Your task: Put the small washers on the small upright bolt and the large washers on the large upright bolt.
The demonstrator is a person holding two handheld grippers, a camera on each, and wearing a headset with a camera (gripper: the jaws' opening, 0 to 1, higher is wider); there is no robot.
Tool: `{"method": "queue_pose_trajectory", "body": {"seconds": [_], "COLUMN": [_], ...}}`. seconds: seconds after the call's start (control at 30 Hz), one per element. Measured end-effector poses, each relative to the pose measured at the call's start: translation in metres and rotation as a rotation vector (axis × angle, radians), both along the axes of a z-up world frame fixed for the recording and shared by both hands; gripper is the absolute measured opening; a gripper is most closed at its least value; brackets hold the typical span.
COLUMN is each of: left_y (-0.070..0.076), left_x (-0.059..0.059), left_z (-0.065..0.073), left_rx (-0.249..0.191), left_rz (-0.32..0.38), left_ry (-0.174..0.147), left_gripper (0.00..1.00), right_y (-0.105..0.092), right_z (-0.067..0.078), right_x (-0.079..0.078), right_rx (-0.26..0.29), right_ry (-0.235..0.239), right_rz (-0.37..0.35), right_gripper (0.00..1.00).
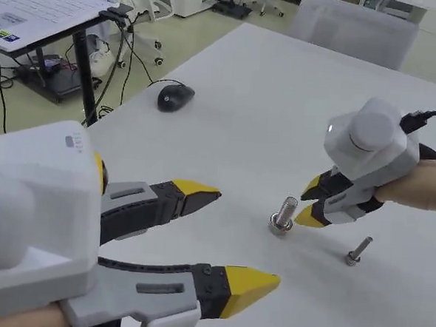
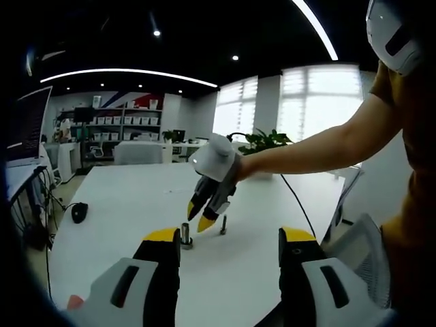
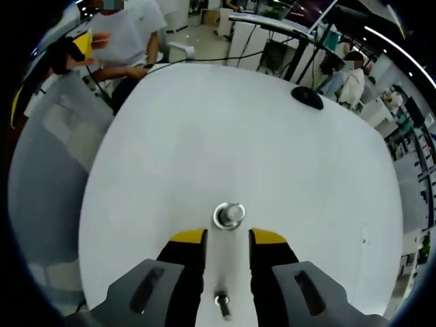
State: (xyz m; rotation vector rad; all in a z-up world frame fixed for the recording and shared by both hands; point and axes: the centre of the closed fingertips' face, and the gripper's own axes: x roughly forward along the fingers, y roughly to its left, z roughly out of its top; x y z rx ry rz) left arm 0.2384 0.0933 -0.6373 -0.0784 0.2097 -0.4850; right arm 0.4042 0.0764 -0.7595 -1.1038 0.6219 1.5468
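- Holding the right gripper (image 1: 309,204) just beside the large bolt (image 1: 282,214), tips angled down toward the table (image 1: 229,105), jaws parted a little and gripping nothing.
- Holding the left gripper (image 1: 225,234) well back from both bolts, jaws spread wide and carrying nothing.
- Finding the large bolt standing upright near the middle of the table, with a bright metal ring (image 1: 277,228) around its foot. Reading that ring as one or more large washers already threaded on, the count being too small to make out.
- Finding the small bolt (image 1: 358,250) standing near the large one, on the far side of the right gripper from it. Not being able to tell whether any small washers are sitting on it.
- Judging the large-bolt half as at least under way, possibly complete, and the small-bolt half as unconfirmed and needing a closer look before calling anything done.
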Motion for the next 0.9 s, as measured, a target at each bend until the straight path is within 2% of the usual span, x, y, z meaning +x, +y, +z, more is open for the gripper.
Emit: {"method": "queue_pose_trajectory", "body": {"seconds": [0.1,0.23,0.33,0.5,0.57,0.6,0.7,0.77,0.9], "left_y": [-0.004,-0.009,-0.012,-0.016,-0.018,-0.019,-0.023,-0.027,-0.033], "left_x": [0.001,0.001,0.001,0.003,0.002,0.001,-0.005,-0.009,-0.014], "left_z": [-0.002,-0.001,-0.001,0.005,0.007,0.008,0.01,0.012,0.017], "left_rx": [0.023,0.02,0.03,0.033,0.03,0.032,0.025,0.027,0.027], "left_rz": [-0.015,-0.037,-0.05,-0.07,-0.075,-0.081,-0.102,-0.114,-0.128], "left_ry": [0.011,0.011,0.017,0.007,0.0,-0.003,-0.006,-0.005,-0.016], "left_gripper": [0.59,0.59,0.59,0.59,0.59,0.59,0.59,0.59,0.59], "right_y": [-0.009,-0.024,-0.034,-0.052,-0.061,-0.066,-0.081,-0.096,-0.117], "right_z": [0.007,0.014,0.023,0.046,0.051,0.057,0.064,0.071,0.08], "right_x": [-0.007,-0.019,-0.029,-0.054,-0.06,-0.063,-0.075,-0.081,-0.095], "right_rx": [0.04,0.073,0.126,0.292,0.336,0.387,0.45,0.522,0.637], "right_ry": [0.001,-0.014,-0.025,-0.022,-0.012,-0.021,0.017,0.042,0.105], "right_rz": [-0.02,-0.018,-0.034,-0.096,-0.131,-0.147,-0.185,-0.244,-0.3], "right_gripper": [0.25,0.25,0.25,0.26,0.26,0.26,0.26,0.27,0.3]}}
